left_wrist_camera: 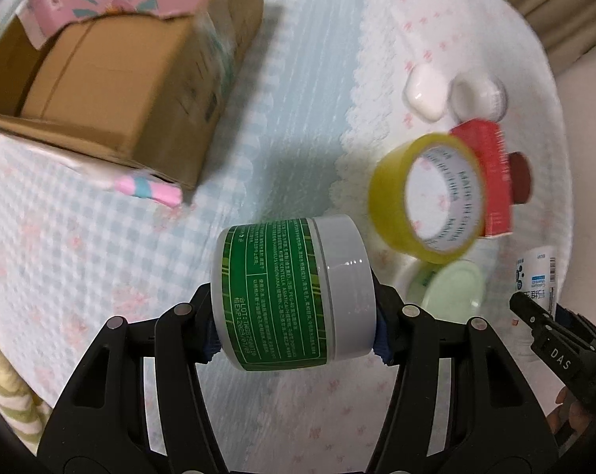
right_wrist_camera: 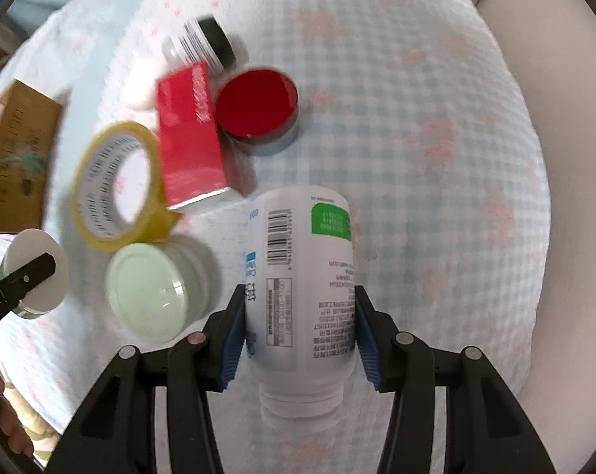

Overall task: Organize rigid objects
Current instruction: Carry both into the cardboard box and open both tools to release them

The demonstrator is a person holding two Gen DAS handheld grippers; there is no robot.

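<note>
My left gripper [left_wrist_camera: 298, 328] is shut on a green-labelled jar with a grey lid [left_wrist_camera: 294, 296] and holds it above the bedspread. My right gripper [right_wrist_camera: 299, 339] is shut on a white bottle [right_wrist_camera: 301, 296] that lies along the fingers, neck toward the camera. A yellow tape roll [left_wrist_camera: 426, 197] [right_wrist_camera: 118, 185], a red box [left_wrist_camera: 491, 177] [right_wrist_camera: 189, 134], a red-lidded jar [right_wrist_camera: 258, 106] and a pale green jar [right_wrist_camera: 155, 292] [left_wrist_camera: 454, 286] lie close together on the bed.
An open cardboard box [left_wrist_camera: 112, 79] with a pink carton behind it stands at the left. A white soap-like block [left_wrist_camera: 426, 91] and a white jar [left_wrist_camera: 477, 96] lie beyond the tape. A black-capped jar [right_wrist_camera: 203, 43] lies beyond the red box.
</note>
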